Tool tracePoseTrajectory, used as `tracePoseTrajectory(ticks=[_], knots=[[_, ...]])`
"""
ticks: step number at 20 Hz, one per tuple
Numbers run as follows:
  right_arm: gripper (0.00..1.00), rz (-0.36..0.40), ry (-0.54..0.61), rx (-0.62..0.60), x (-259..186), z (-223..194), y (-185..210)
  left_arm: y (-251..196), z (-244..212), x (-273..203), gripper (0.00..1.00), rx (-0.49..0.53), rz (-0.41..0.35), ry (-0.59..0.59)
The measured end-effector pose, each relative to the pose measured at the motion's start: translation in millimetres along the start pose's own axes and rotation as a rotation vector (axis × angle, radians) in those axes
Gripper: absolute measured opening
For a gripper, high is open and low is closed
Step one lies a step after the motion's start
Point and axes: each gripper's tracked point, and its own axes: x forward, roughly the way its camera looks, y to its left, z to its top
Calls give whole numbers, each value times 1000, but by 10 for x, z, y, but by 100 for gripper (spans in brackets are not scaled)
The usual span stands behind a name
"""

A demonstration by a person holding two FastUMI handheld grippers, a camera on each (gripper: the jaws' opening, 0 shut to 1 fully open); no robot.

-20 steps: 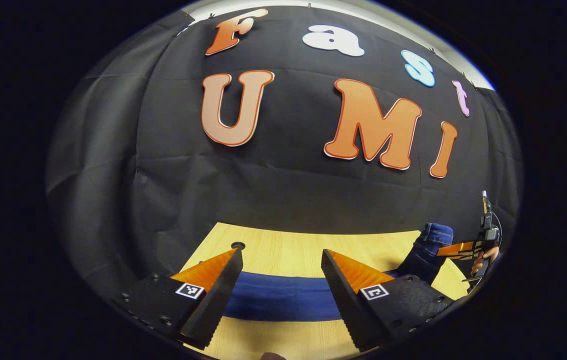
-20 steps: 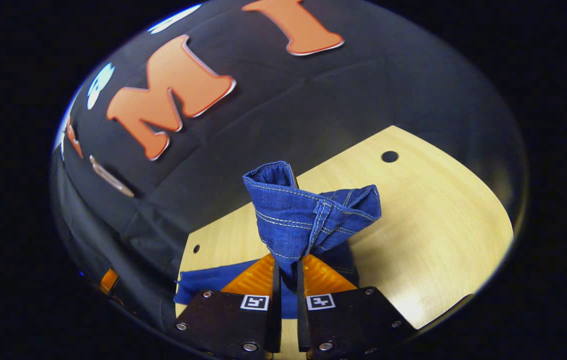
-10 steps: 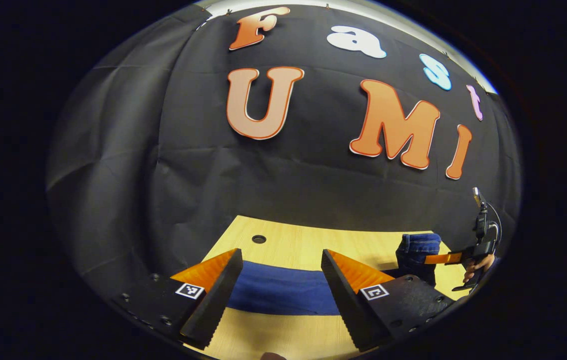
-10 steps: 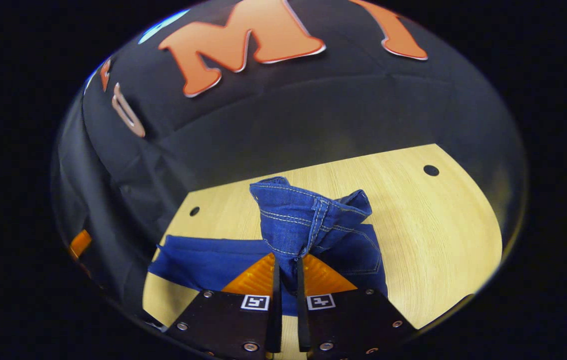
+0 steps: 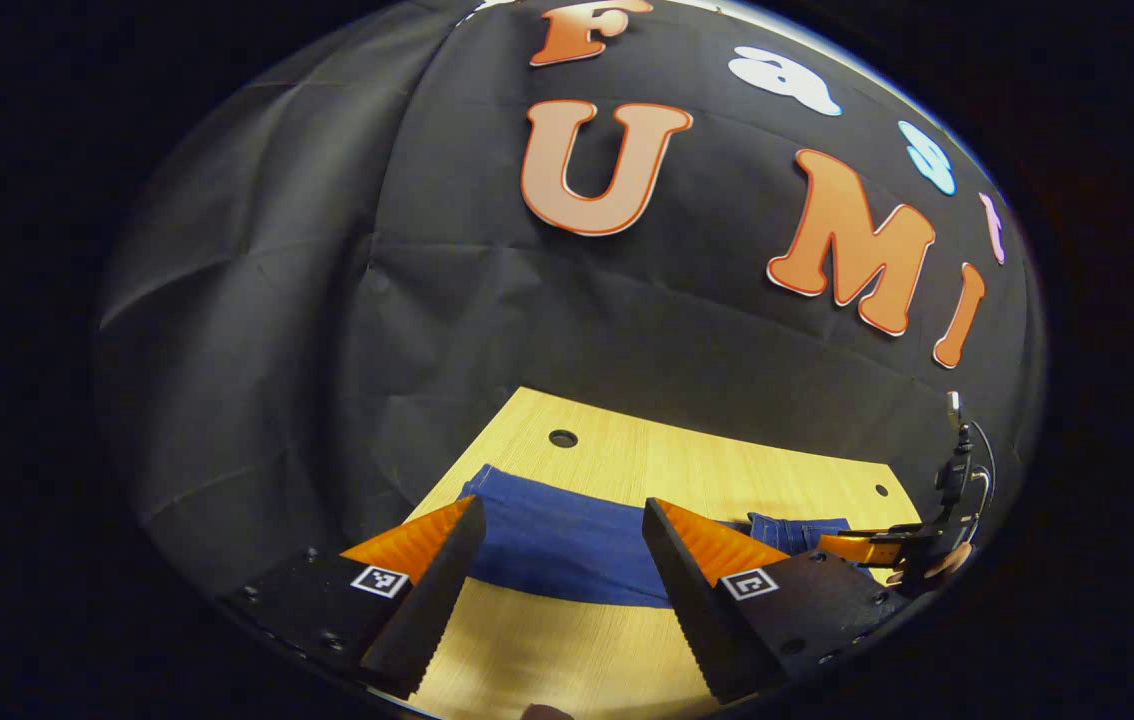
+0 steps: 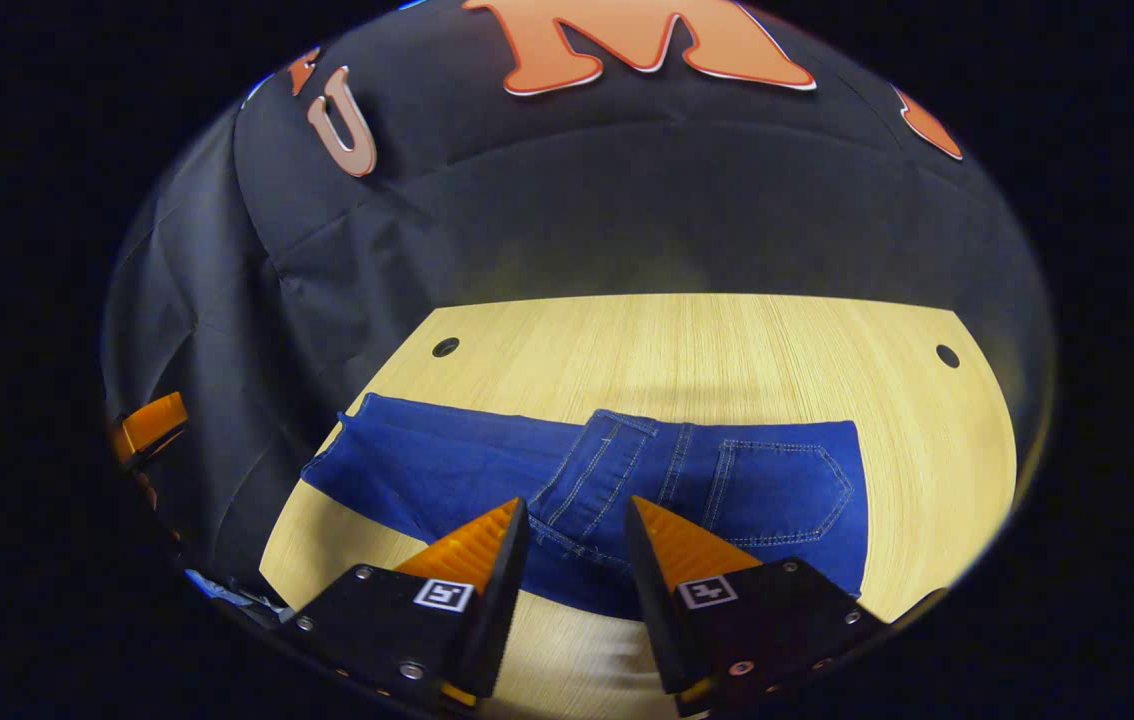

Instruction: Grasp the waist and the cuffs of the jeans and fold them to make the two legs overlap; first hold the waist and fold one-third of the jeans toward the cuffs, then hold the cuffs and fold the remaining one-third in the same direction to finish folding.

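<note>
Blue jeans (image 6: 447,470) lie flat across the wooden table, legs overlapped. The waist part with its back pocket (image 6: 777,480) is folded over onto the legs at the right. My right gripper (image 6: 575,503) is open just above the folded waist edge, with nothing between its fingers; it also shows far right in the left gripper view (image 5: 867,548), held by a hand (image 5: 932,565). My left gripper (image 5: 562,502) is open, hovering over the leg part of the jeans (image 5: 557,535) near the cuff end (image 5: 487,480).
The light wooden table (image 6: 707,340) has small round holes near its far corners (image 6: 445,347) (image 6: 947,355). Black cloth wall stands right behind the table. Bare wood lies in front of the jeans (image 5: 567,650).
My right gripper brought the raised waist down onto the legs, opened and let go. The left gripper stayed open and drew back a little, so the cuff end came into view.
</note>
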Motion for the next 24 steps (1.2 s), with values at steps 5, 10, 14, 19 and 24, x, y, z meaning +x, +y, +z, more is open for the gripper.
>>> tracePoseTrajectory(ticks=[5, 10, 14, 19, 24], knots=[[88, -61, -106, -11, -219, 309, -176, 203, -204, 189, 98, -231, -14, 80], [93, -161, -165, 6, -508, 477, -508, 449, -561, 448, 98, -511, -42, 203], [95, -209, -248, 48, -830, 708, -638, 648, -890, 738, 98, -660, -37, 287], [95, -262, -329, 44, -1190, 901, -693, 956, -1192, 1027, 98, -831, -5, 350], [96, -283, -376, 52, -1440, 1025, -664, 1124, -1467, 1300, 95, -904, 29, 403]])
